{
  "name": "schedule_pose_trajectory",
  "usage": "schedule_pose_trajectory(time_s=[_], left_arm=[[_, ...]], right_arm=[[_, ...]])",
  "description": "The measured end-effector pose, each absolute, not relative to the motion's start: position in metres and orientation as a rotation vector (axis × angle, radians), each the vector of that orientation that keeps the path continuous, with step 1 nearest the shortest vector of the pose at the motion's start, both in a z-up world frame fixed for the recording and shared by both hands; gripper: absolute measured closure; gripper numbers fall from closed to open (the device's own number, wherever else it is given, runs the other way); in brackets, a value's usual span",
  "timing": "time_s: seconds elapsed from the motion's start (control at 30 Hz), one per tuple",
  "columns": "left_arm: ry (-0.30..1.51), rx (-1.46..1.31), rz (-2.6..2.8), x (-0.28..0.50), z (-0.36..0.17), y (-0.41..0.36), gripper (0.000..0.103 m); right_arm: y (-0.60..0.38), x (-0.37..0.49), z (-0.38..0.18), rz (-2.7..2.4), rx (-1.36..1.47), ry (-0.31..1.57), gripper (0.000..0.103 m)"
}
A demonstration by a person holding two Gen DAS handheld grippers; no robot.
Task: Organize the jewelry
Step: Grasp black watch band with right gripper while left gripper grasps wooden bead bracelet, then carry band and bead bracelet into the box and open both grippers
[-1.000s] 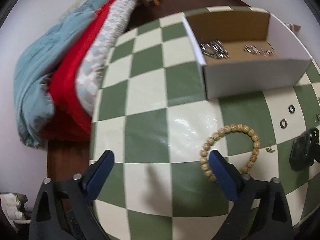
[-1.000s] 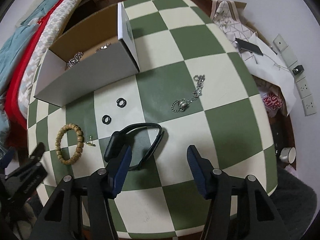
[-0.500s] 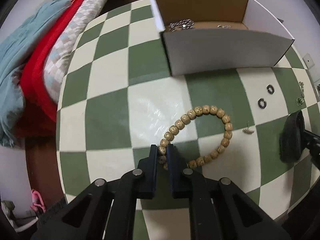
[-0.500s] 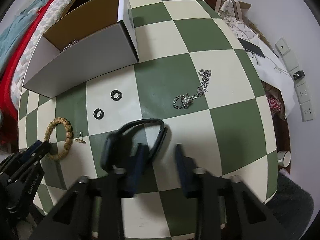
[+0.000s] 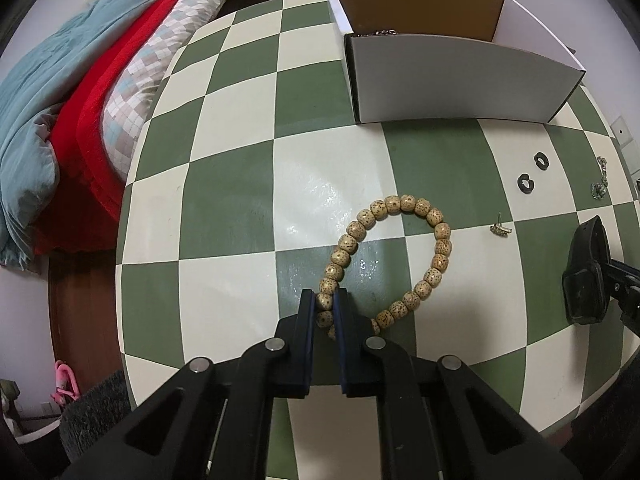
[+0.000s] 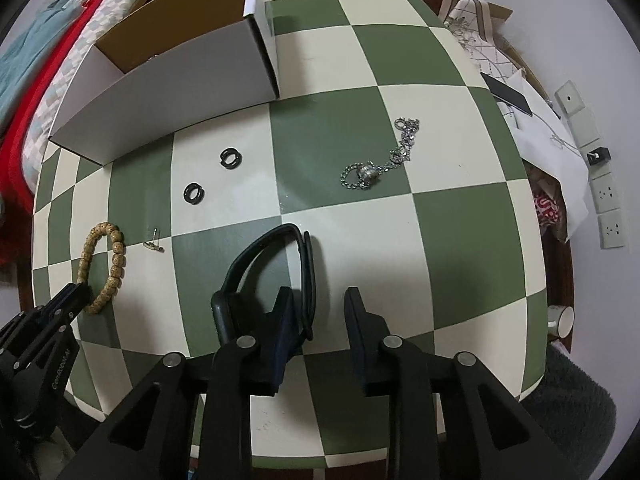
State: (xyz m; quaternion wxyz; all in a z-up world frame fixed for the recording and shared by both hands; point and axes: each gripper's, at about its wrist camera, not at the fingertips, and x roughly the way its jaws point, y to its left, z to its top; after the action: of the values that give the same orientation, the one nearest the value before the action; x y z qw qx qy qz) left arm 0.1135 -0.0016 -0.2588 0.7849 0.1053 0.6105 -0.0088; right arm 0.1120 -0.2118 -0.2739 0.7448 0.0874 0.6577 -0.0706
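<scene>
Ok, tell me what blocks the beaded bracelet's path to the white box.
Nothing visible on the table does. The left gripper is shut on the beaded bracelet; only bare checkered table lies before the white box, whose near wall must be cleared.

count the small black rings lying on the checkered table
2: one small black ring on the cream square near the white cardboard box, the other just below-left of it. None visibly hidden.

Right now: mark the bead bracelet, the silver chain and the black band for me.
bead bracelet (image 5: 442, 232), left wrist view, on a bead at the loop's right side.
silver chain (image 6: 368, 173), right wrist view, on the bright charm in its coiled end.
black band (image 6: 307, 264), right wrist view, on the strap's right side.
</scene>
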Motion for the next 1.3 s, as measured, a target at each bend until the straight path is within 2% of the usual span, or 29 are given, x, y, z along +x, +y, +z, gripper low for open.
schedule_pose_trajectory(time_s=[0.17,0.2,0.23,0.27,0.5,0.9,1.17,1.3], left_arm=[[1.319,0.219,-0.012,0.119,-0.260,0.004,0.096],[1.317,0.216,-0.012,0.118,-0.259,0.004,0.096],[1.314,0.213,-0.011,0.117,-0.257,0.005,0.096],[1.311,0.206,-0.014,0.116,-0.255,0.005,0.096],[1.248,0.149,-0.050,0.112,-0.218,0.005,0.097],[1.108,0.031,-0.127,0.127,-0.129,0.003,0.097],[1.026,-0.028,-0.186,0.172,-0.077,-0.003,0.097],[1.026,-0.003,-0.215,0.205,-0.071,-0.015,0.097]], right_arm=[[-0.206,0.113,-0.275,-0.172,0.143,1.431,0.075],[-0.203,0.113,-0.274,-0.174,0.120,1.420,0.079],[-0.200,0.112,-0.273,-0.175,0.103,1.412,0.092],[-0.196,0.111,-0.272,-0.168,0.101,1.403,0.096],[-0.193,0.105,-0.255,-0.152,0.148,1.354,0.097],[-0.194,0.111,-0.169,-0.074,0.209,1.187,0.097],[-0.190,0.141,-0.128,-0.020,0.206,1.113,0.097],[-0.190,0.168,-0.116,-0.014,0.197,1.093,0.097]])
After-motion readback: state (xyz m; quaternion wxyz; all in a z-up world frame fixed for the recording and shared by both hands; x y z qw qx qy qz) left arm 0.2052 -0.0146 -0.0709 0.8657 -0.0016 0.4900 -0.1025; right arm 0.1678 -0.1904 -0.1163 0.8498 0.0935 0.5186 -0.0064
